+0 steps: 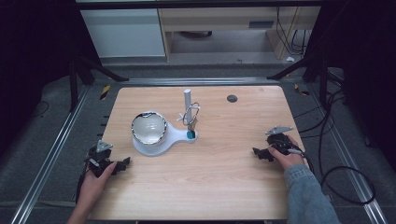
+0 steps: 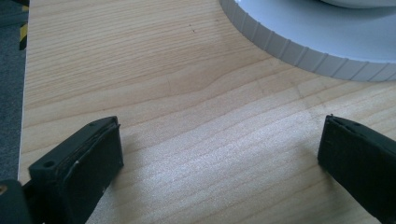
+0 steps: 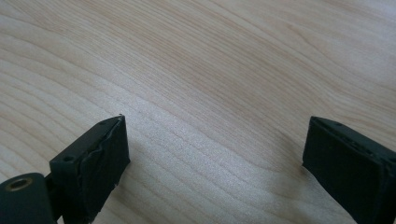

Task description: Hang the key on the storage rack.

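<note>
Wooden worktop [image 1: 210, 182] seen from above, with a person's two hands entering from the near edge. The left gripper [image 1: 122, 164] rests low on the worktop near its left front corner, held in the left hand [image 1: 95, 179]; the left gripper view [image 2: 219, 154] shows its jaws spread wide apart with bare wood grain between them and nothing pinched. Just ahead of these jaws lies the ribbed rim of a white stand base [image 2: 299, 49]. In the high view this white stand base [image 1: 175, 137] sits left of the worktop's centre and carries a shiny metal bowl [image 1: 149, 127] on its round part. From the narrower end of the base rises a white upright post [image 1: 187, 100], with a wire ring [image 1: 191, 114] hanging beside it and a small teal piece [image 1: 190, 134] at its foot. The right gripper [image 1: 259, 152] lies near the right edge, well apart from the stand, held in the right hand [image 1: 287, 156] with a denim sleeve [image 1: 306, 193] behind it; the right gripper view [image 3: 215, 149] shows its jaws likewise spread, empty, over plain wood. A small dark round disc [image 1: 232, 98] sits near the far edge.
</note>
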A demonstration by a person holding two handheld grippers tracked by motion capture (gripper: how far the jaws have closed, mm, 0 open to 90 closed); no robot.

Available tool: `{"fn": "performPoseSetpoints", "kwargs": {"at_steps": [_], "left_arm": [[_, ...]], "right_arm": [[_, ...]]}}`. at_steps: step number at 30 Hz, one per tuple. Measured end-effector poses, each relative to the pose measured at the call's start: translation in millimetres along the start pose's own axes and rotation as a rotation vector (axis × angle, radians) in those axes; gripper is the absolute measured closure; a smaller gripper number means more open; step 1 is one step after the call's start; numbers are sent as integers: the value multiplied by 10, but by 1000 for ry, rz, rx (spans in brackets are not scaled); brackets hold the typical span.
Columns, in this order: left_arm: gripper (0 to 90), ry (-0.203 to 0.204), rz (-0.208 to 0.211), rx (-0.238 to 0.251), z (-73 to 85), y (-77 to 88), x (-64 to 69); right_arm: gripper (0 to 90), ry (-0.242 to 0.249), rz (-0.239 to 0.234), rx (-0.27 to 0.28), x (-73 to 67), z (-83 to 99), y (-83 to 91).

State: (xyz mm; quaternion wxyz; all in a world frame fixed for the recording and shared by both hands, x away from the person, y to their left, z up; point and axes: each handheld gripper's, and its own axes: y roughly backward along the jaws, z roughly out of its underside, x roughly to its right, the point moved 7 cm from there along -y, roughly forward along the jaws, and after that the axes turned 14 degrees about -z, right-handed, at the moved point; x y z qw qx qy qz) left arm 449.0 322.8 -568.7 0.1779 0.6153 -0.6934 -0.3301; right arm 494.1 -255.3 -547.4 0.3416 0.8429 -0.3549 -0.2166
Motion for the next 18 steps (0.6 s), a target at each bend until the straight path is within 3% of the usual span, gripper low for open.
{"fn": "performPoseSetpoints", "kwargs": {"at_steps": [10, 14, 18], "left_arm": [[0, 1, 0, 1, 0, 0, 0], [0, 1, 0, 1, 0, 0, 0], [0, 1, 0, 1, 0, 1, 0]], "right_arm": [[49, -34, -3, 33, 10, 2, -68], [28, -37, 4, 71, 3, 5, -94], [22, -45, 20, 70, 0, 5, -96]]}}
